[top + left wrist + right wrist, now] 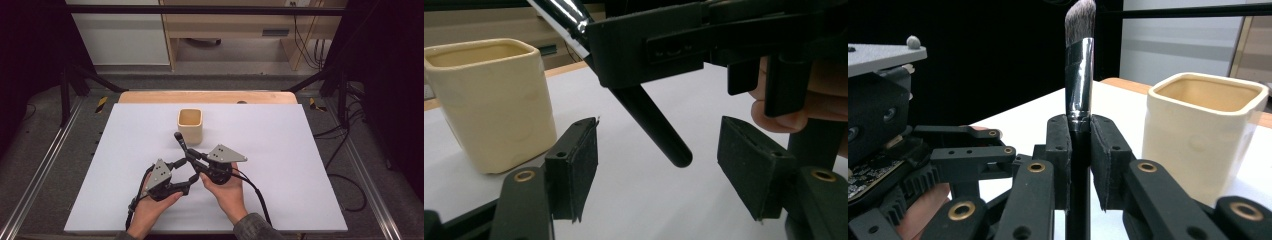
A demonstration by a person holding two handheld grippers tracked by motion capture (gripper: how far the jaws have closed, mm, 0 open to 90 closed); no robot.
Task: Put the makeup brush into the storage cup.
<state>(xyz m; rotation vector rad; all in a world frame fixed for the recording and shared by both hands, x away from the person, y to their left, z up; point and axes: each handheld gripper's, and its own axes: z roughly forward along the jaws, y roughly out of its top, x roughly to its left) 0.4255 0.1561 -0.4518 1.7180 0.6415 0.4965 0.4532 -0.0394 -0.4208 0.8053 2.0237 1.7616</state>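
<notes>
While the right gripper (pixel 1080 165) grasps the brush (pixel 1079 65) near the cup (pixel 190 125), the left gripper (pixel 656 170) jaws stand released, apparently untouched by its handle.

Cup (pixel 190 125) on table (pixel 280 150) – brush (pixel 181 141) just before it, tools (pixel 192 167) nearer person.

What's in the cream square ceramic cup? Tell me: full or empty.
Empty as far as can be seen: the cream square ceramic cup shows bare inner walls; its bottom is hidden. The black makeup brush is outside it, clamped in the right gripper.
</notes>
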